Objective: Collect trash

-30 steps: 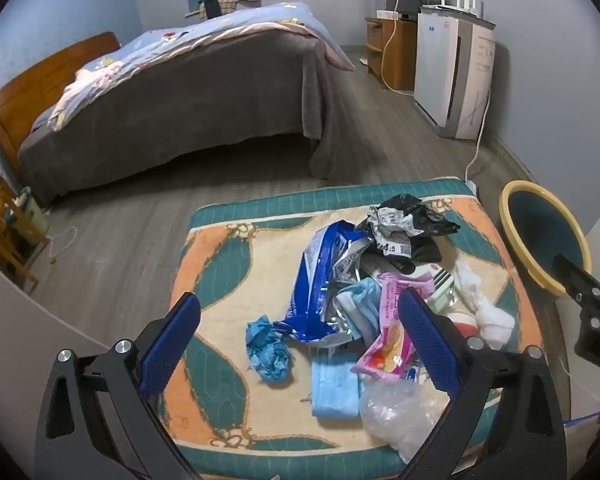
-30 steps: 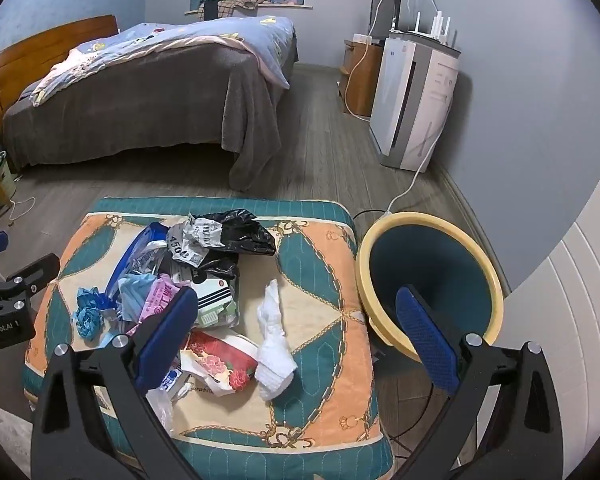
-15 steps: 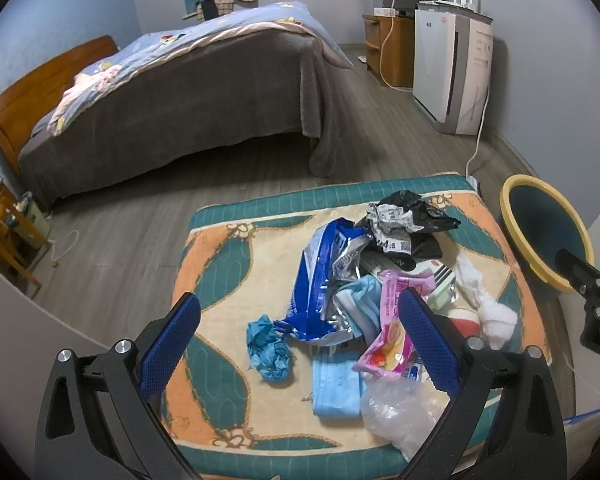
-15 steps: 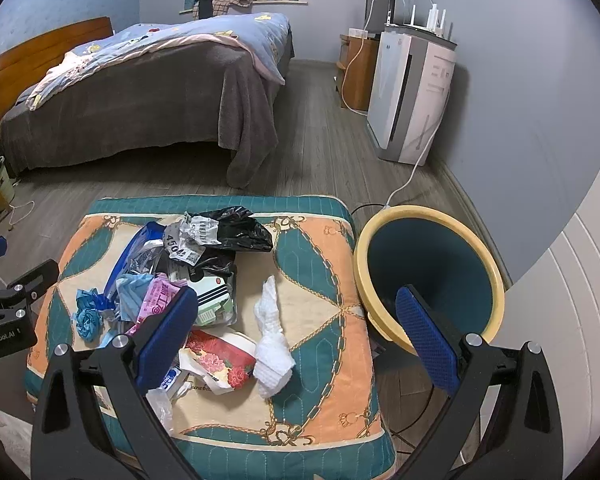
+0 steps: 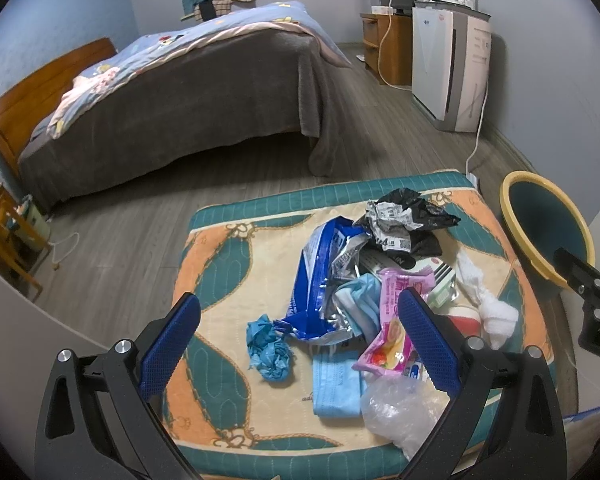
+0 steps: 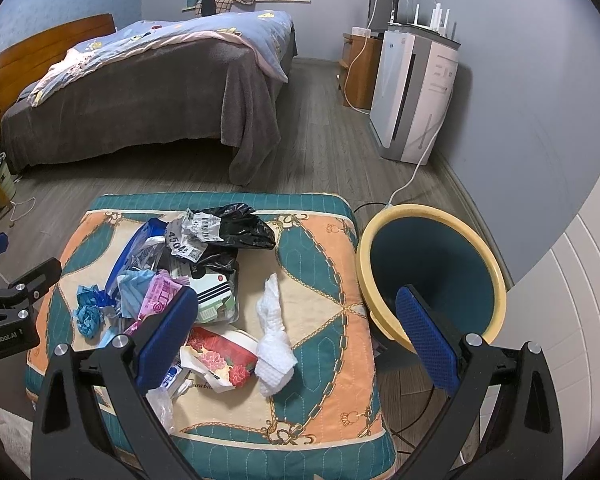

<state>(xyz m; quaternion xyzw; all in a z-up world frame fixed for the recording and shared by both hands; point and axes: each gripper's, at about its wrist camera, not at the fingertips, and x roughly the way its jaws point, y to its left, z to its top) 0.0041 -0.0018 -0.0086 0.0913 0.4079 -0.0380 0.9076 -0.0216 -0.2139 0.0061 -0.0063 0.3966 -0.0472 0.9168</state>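
Both grippers, left gripper (image 5: 298,334) and right gripper (image 6: 296,330), released; take white tissue (image 6: 274,332) first, likely loose, carry to bin (image 6: 432,276)

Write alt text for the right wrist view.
The open right gripper hovers over a patterned cushion strewn with trash: a white crumpled tissue, black bag, wrappers. A yellow-rimmed bin stands beside the cushion, a bed behind.

"GenRobot.AI" on the left hand-held gripper (image 6: 4,316); "4504" on the crumpled label (image 6: 190,236) atop the trash.
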